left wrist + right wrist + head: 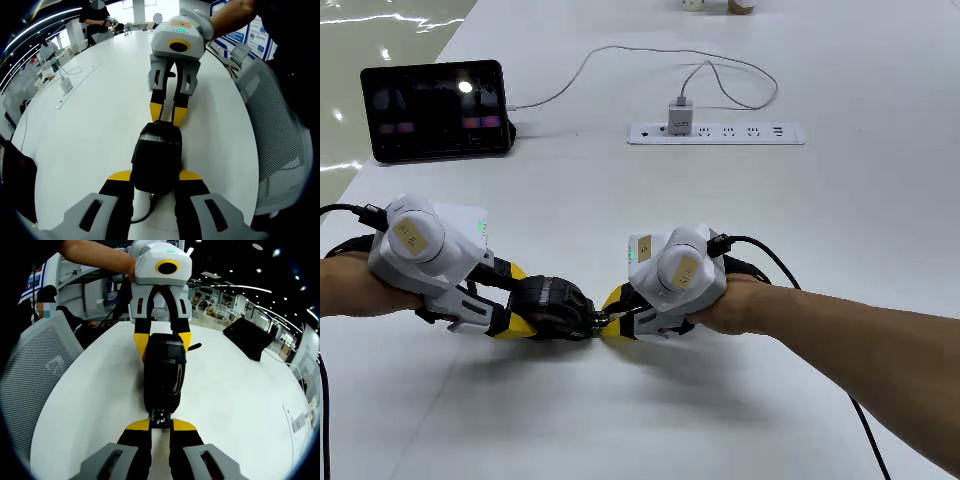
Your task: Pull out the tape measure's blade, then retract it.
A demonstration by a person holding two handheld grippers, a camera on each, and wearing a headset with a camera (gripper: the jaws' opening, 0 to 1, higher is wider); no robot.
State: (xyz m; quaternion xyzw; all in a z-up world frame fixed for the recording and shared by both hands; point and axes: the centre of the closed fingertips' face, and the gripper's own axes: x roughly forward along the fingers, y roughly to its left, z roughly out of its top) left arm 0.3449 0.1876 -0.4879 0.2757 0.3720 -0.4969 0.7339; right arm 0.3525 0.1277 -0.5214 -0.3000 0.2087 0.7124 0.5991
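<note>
We clamp the tape measure in the left gripper; our right gripper pinches its blade tip. Tablet and power strip lie well beyond.

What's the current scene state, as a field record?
left gripper: shut on tape measure case
right gripper: shut on blade hook at the case mouth
extension: blade not yet pulled out
table: white; tablet and power strip with charger at far side
</note>
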